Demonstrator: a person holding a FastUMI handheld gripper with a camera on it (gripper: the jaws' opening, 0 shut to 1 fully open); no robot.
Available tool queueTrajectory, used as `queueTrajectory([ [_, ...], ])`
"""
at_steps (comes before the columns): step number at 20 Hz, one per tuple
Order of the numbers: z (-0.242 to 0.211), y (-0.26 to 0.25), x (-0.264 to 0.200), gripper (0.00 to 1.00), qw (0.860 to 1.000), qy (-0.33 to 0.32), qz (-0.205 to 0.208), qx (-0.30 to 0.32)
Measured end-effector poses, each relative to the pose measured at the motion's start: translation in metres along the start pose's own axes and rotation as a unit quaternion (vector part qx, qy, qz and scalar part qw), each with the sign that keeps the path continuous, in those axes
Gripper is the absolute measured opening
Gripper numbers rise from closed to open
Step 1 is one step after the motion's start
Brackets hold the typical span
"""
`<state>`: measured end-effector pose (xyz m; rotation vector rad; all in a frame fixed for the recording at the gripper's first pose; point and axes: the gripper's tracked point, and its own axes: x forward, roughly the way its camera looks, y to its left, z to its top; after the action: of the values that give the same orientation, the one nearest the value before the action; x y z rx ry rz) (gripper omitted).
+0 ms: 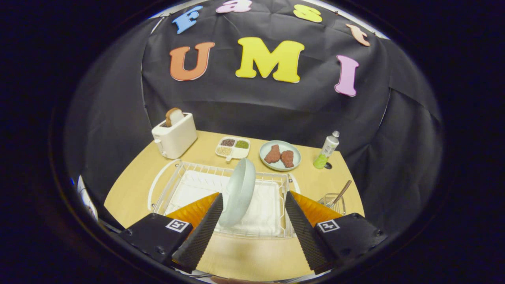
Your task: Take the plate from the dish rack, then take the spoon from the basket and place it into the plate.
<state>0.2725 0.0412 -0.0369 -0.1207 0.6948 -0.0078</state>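
— What do we count? One plate [239,191] on edge in the dish rack [185,173], one spoon [341,192] in one basket [332,201].

— And our gripper [254,197]? Spread wide, fingers flanking the plate, gripping nothing.

- The gripper [252,201] is spread wide; the plate [238,192], on edge in the dish rack [276,185], fills the left part of the gap by the left finger.
- Right of the plate the gap lies free over the rack.
- Bare table [244,256] spans the near side.
- Far right, the basket [333,202] with its spoon [341,192] stands apart from the rack.
- The toaster [174,135] blocks the far left.
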Motion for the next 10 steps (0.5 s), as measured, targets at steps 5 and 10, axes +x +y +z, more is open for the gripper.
queueTrajectory([
  [5,0.01,0.008,0.047,0.96,0.993,0.119,0.008,-0.012],
  [10,0.021,0.004,0.073,0.77,0.985,0.171,-0.017,-0.029],
])
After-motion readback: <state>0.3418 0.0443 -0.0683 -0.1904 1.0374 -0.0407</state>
